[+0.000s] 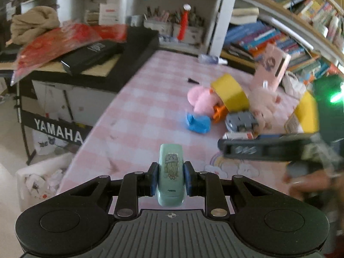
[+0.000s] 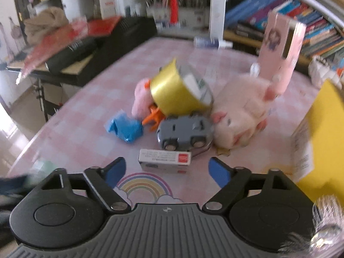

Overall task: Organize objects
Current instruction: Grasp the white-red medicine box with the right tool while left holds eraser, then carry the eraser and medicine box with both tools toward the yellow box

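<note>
Two grippers in play, and I've got one loaded, one not. My left gripper (image 1: 171, 178) is pinching a mint-green stapler (image 1: 171, 174) by its sides, blue pads (image 1: 187, 179) pressed flat on both flanks, nose pointing away from me. It looks lifted clear of the pink check tablecloth (image 1: 150, 107), tho I can't be sure of the gap from this angle.

My right gripper (image 2: 166, 173) has its jaws spread, nothing between the pads. Straight ahead of it, just past the fingertips, lies a small white box w/ a red label (image 2: 165, 160). Beyond that box sits the grey toy car (image 2: 185, 132), touching a pale pink plush (image 2: 238, 116) on its right side. Ahead and left of the car: orange plastic bit (image 2: 153, 116), crumpled blue piece (image 2: 125, 129), and a yellow tape roll (image 2: 178, 92) leaning on the pile. A yellow-covered book (image 2: 320, 142) stands off to the far right.

Step in hand, as I read it: stapler picked, carry under way; right side lining up on the box.

Next move needs the right jaws brought forward around the box's short sides, then closed w/o nudging the car behind. Left needs a drop spot; none is obvious from here. Frames are blurred, so fine edges are guesswork.
</note>
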The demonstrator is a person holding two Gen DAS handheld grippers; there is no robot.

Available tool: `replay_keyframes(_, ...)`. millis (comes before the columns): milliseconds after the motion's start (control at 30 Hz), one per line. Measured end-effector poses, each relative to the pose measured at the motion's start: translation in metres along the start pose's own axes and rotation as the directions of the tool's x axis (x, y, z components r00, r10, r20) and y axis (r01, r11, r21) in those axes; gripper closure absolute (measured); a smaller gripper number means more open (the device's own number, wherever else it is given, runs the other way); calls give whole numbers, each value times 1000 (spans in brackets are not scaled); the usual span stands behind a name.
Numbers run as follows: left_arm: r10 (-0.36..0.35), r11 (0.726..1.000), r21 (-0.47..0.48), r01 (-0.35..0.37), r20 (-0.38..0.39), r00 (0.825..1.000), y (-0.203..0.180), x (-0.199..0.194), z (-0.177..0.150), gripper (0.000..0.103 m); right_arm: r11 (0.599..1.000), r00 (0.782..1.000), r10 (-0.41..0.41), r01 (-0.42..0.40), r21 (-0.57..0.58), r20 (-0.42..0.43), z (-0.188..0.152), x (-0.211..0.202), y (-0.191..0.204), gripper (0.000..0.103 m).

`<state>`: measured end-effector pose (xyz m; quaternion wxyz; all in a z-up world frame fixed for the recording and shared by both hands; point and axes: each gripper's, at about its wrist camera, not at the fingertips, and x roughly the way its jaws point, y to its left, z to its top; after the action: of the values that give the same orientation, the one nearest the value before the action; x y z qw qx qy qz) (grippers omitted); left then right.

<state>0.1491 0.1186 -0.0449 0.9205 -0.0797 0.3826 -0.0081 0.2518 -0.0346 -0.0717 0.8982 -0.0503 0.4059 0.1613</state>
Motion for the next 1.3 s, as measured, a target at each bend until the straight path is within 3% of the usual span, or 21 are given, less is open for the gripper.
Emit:
replay_keyframes(33,2,1000,1,-2,3,1000,-1,-2,2,80,1000,1000,-8,8,-1,-1,-1,5,1,26)
replay_keyframes(100,2,1000,5,-2,7,1000,-2,-6,3,80,999,999,-33,33,-9,-4,-2,14,3,42)
replay_keyframes(167,-4,1000,7,4,10,1000,-4,-9,3,80,1000,1000,-29,29,1,-7,-3,19,2,51)
replay_keyframes(367,-54,998,33,52,58,997,-12,-22,13,80,1000,1000,20,-20,11,-16,-4,-5,-5,51)
replay_keyframes(667,-166,985,60,162,81,983,-26,-52,12,80,999,997,30,-32,26,70,-14,-96,-27,51)
replay_keyframes(1000,-254,960,128,249,25,967,-43,-84,-35,80,992,989,-65,50,119,130,-68,-170,-22,51)
replay_keyframes(1300,-326,926,185,329,-47,944,-58,-112,-79,80,976,988,-121,101,192,98,-135,-216,-13,51)
